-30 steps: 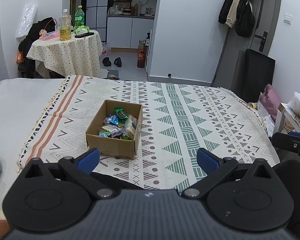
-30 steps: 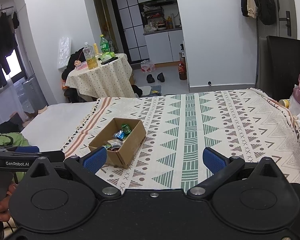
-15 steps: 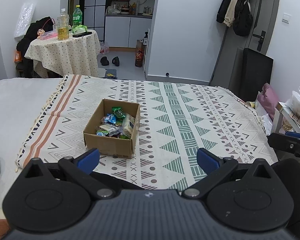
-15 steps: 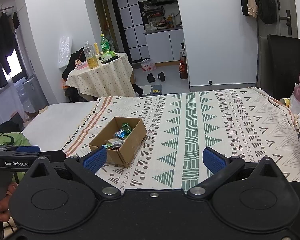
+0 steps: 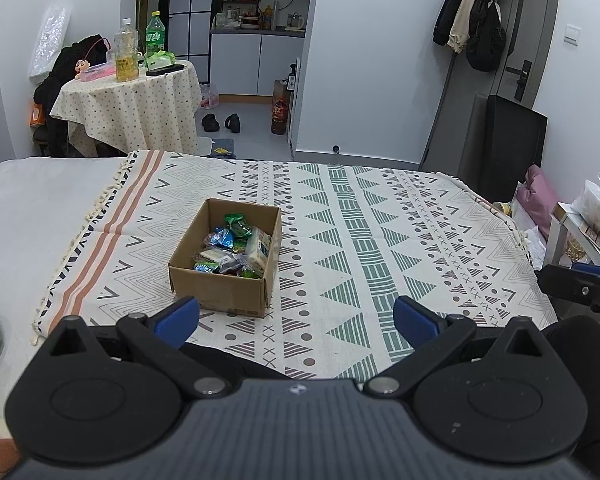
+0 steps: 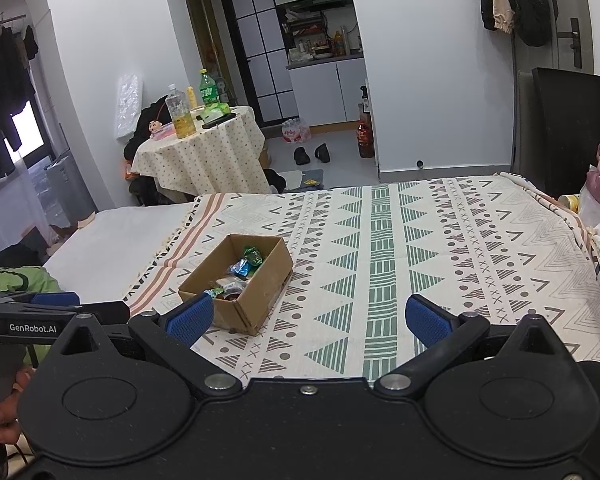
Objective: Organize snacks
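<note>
The left gripper hangs over the near edge of the patterned blanket, its blue-padded fingers spread wide with nothing between them, and the open cardboard box sits just ahead, slightly toward its left finger. The wrapped snacks lie heaped inside that box, green, blue and pale packets together. The right gripper is likewise spread and empty, with the same cardboard box ahead beside its left finger and the snacks inside.
</note>
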### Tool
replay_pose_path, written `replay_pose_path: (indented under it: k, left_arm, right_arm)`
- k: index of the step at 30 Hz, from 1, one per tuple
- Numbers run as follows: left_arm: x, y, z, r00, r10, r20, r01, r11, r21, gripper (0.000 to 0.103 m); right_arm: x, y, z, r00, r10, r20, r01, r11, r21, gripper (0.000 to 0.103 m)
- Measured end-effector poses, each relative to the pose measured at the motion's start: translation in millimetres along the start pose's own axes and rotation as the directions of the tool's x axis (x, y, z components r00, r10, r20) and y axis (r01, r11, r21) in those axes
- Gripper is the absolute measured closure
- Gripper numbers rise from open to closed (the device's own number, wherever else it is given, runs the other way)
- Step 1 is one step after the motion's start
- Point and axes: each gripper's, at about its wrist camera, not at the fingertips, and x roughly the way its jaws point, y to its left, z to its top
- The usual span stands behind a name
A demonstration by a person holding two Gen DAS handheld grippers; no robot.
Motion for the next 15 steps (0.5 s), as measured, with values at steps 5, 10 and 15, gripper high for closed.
replay_pose_path:
  k: [5,10,15]
  left_arm:
    - [-0.1,-0.3,0.0,1.000,0.000,0.000,0.000,1.000,0.001,0.000]
    - [-0.1,0.1,-0.3,1.000,-0.006,-0.003,0.006,1.000,0.005,0.000]
    - [-0.8,0.7,-1.1,1.000,-0.007,-0.001,0.007,1.000,0.008,0.000]
  right_arm:
    - [-0.4,0.4,-0.1,1.000,-0.001,-0.001,0.001,1.000,0.000,0.000]
    - [-0.1,0.2,-0.3,1.000,-0.001,-0.002,0.001,1.000,0.002,0.000]
    - [0.1,0.3,-0.3,1.000,-0.001,-0.003,0.001,1.000,0.001,0.000]
